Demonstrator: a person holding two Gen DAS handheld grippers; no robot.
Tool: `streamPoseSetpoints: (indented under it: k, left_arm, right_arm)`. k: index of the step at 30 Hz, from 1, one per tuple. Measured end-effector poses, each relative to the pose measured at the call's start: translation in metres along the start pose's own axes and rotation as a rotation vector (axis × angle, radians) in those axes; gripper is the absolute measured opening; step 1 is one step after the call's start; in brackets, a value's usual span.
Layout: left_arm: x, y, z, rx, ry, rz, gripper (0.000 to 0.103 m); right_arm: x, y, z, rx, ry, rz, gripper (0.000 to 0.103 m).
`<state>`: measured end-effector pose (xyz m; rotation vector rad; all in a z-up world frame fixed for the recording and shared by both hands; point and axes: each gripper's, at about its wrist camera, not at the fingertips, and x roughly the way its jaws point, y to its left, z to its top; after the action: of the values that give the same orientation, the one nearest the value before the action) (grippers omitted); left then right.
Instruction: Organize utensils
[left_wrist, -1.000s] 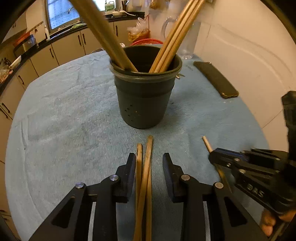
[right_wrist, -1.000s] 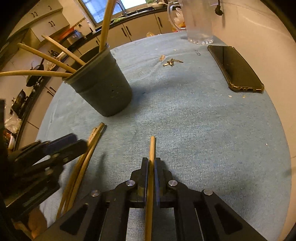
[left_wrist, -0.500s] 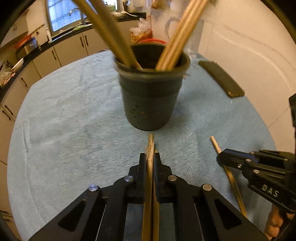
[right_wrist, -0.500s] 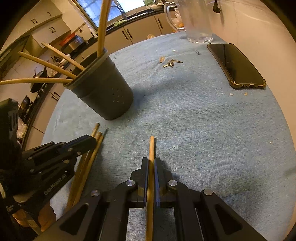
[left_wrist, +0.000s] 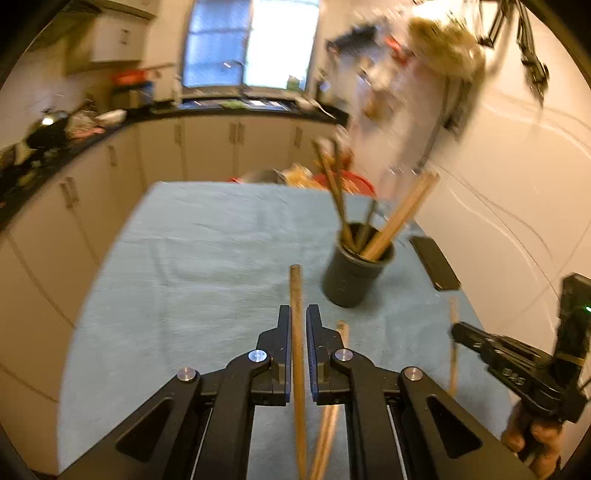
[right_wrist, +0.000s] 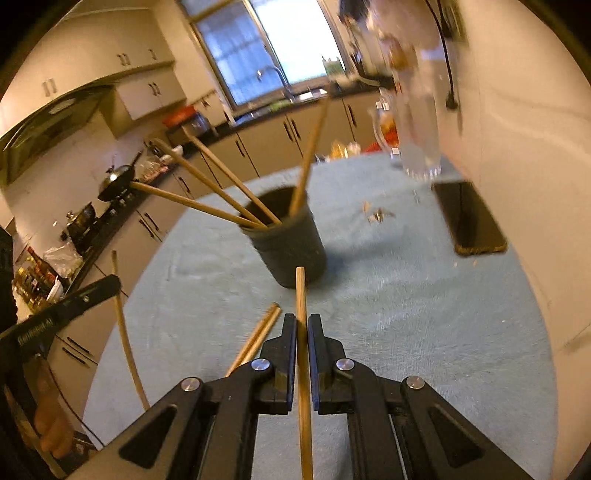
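The left gripper (left_wrist: 297, 325) is clamped on a wooden chopstick (left_wrist: 296, 317) whose tip juts forward past the jaws, above a table covered in a teal cloth (left_wrist: 192, 266). Ahead and to the right stands a dark holder cup (left_wrist: 354, 273) with several chopsticks leaning out of it, and a dark phone (left_wrist: 436, 262) lies just beyond it near the wall. At the right edge the right gripper (left_wrist: 456, 332) grips another chopstick (left_wrist: 453, 354), and loose chopsticks (left_wrist: 341, 330) lie on the cloth below the left gripper.
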<state>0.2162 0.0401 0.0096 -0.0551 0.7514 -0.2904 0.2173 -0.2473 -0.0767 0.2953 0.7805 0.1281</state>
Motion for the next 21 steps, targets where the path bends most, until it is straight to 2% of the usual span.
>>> streamPoseSetpoints:
  k: [6,11,13,14,15,17,21]
  left_arm:
    - [-0.036,0.014,-0.02,-0.031,-0.047,0.021,0.008]
    - [-0.036,0.021,-0.031,-0.055,-0.033,0.003,0.007]
    - [-0.017,0.029,-0.03,-0.09,0.029,-0.031,0.009]
    - [-0.004,0.034,-0.03,-0.117,0.068,-0.044,0.019]
    - [0.009,0.037,-0.03,-0.137,0.104,-0.054,0.034]
    - [0.041,0.041,-0.03,-0.144,0.173,-0.025,0.045]
    - [0.098,0.036,-0.031,-0.094,0.287,0.058,0.045]
  right_arm:
    - [-0.05,0.024,-0.013,-0.041,-0.098,0.005,0.007]
    - [-0.077,0.039,-0.023,-0.071,-0.138,0.003,0.007]
    - [-0.084,0.041,-0.024,-0.072,-0.145,0.003,0.007]
    - [-0.085,0.041,-0.025,-0.077,-0.146,-0.001,0.007]
    - [-0.086,0.041,-0.026,-0.076,-0.148,-0.001,0.007]
    - [-0.086,0.038,-0.026,-0.068,-0.145,0.0,0.007]
    - [-0.082,0.031,-0.025,-0.044,-0.142,0.001,0.007]
